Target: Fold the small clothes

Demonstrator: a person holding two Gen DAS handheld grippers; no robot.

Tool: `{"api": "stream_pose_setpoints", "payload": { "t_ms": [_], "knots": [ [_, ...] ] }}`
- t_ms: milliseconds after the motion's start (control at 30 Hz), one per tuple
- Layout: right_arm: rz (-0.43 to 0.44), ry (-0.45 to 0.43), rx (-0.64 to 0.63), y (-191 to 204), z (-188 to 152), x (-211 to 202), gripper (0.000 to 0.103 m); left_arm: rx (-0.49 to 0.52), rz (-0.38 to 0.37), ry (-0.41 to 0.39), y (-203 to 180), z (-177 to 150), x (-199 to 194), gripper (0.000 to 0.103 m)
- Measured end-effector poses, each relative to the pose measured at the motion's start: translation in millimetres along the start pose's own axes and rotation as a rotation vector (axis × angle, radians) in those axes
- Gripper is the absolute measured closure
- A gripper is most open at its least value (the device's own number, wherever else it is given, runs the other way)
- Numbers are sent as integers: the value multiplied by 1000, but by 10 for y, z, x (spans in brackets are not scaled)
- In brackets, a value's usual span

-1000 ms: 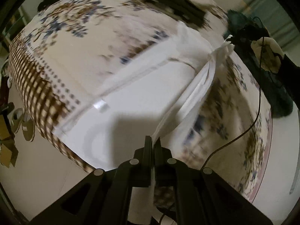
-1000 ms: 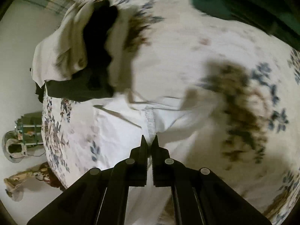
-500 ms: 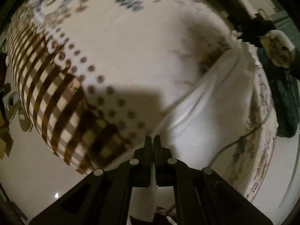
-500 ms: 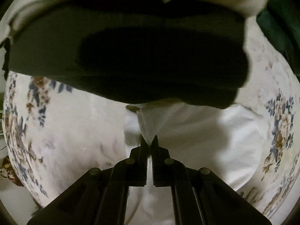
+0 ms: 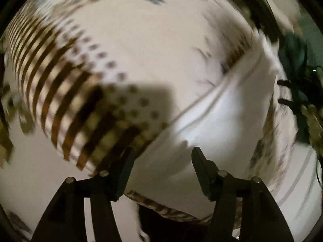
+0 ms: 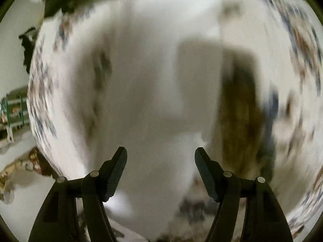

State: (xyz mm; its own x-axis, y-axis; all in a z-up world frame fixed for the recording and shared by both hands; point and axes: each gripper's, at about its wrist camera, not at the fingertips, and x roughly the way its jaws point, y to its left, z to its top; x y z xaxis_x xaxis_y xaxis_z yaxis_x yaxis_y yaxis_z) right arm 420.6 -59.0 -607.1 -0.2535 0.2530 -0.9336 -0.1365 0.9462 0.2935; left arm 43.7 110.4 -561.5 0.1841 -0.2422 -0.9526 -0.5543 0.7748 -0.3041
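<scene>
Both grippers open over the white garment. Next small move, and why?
Probably regrip for the next fold. Left gripper and right gripper are open and hold nothing; the white garment lies on the floral cloth. I'd bring the left down onto its near edge.

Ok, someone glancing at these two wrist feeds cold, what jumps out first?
Probably the white garment, lying bright on the floral bedspread and running from the left gripper up to the right. Next, both sets of jaws stand wide open with nothing between them; the right gripper hangs over the same white cloth in a heavily blurred view. The brown checked border at the left of the left wrist view also catches the eye.
</scene>
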Motion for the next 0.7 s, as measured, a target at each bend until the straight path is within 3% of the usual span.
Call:
{"api": "stream_pose_setpoints", "payload": {
  "t_ms": [67, 100, 167, 267, 333, 433, 567, 600, 633, 667, 700],
  "knots": [
    [8, 34, 7, -107, -442, 218, 32, 57, 109, -1, -144, 30, 145, 47],
    [0, 48, 17, -201, -647, 320, 32, 78, 201, -9, -158, 53, 230, 47],
    [-12, 60, 41, -338, -971, 481, 32, 12, 289, -14, 52, 115, 260, 47],
    [45, 81, 101, -527, -1399, 604, 32, -120, 304, -72, 389, 147, -31, 49],
    [127, 119, 136, -581, -1689, 701, 32, -124, 277, -96, 447, 131, -199, 48],
    [220, 180, 127, -496, -2057, 893, 32, -57, 174, -65, 404, 92, -256, 47],
    [277, 222, 141, -384, -2398, 1146, 32, 48, 118, 46, 140, 55, 181, 49],
    [294, 219, 155, -357, -2448, 1195, 32, 67, 114, 50, 104, 32, 234, 72],
    [317, 205, 175, -350, -2506, 1229, 40, 99, 100, 51, 54, 11, 304, 92],
    [339, 184, 183, -332, -2561, 1259, 54, 115, 88, 59, 36, 0, 338, 100],
    [364, 165, 180, -331, -2605, 1273, 100, 127, 85, 51, 29, -20, 326, 100]
  ]
}}
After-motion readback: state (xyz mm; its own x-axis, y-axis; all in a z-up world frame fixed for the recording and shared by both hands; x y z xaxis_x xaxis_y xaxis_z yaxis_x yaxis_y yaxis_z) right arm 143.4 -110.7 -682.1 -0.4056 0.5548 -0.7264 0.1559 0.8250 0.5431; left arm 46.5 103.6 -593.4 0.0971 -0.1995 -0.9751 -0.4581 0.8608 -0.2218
